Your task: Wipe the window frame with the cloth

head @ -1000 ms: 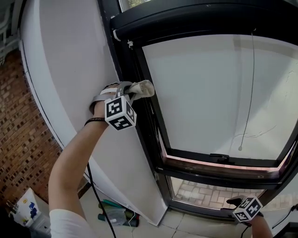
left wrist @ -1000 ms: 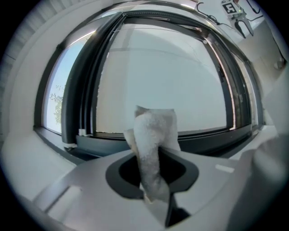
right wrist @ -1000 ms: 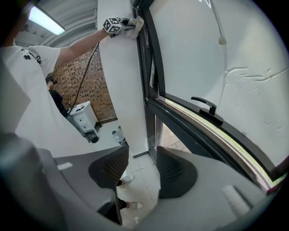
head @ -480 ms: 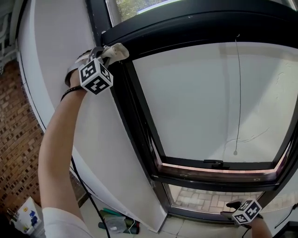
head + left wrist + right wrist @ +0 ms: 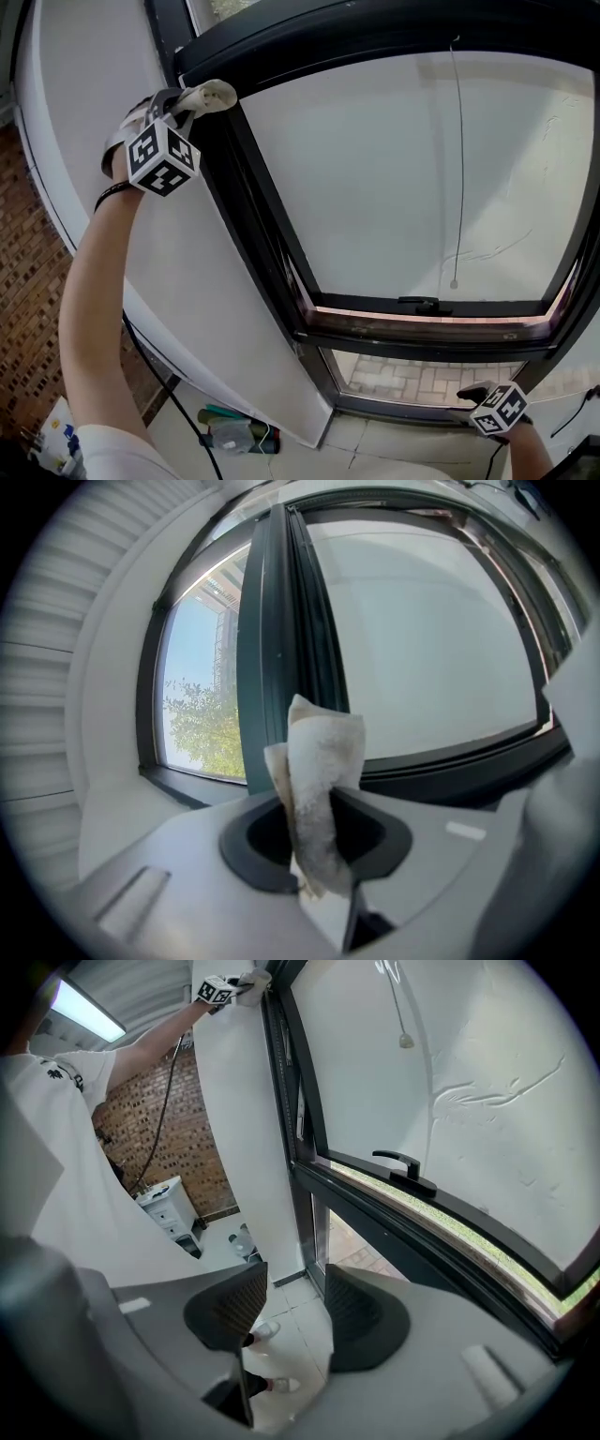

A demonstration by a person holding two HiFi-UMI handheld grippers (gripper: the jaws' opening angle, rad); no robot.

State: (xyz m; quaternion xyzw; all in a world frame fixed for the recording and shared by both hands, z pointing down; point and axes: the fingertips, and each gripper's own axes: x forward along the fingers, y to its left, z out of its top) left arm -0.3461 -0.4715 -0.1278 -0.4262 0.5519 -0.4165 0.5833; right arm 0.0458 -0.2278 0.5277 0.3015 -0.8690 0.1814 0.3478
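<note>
The off-white, crumpled cloth (image 5: 319,789) stands up from the left gripper (image 5: 192,101), whose jaws are clamped on its lower part. Its free end sits at the upper left corner of the dark metal window frame (image 5: 253,206). It looks pressed to the frame, but contact can't be confirmed.

The left arm is stretched high. The right gripper (image 5: 295,1312) hangs low near the floor tiles with its jaws apart and nothing between them.

Risks, as a judgement:
- The cloth is held by one narrow pinch, so friction on the frame could drag it out.
- The cloth could fold over, and the hard jaw tips would then scrape the frame.
- At full reach, pressure likely fades and the wipe skips spots.

The thin hanging blind cord (image 5: 457,169) is well apart, so a snag is unlikely.
</note>
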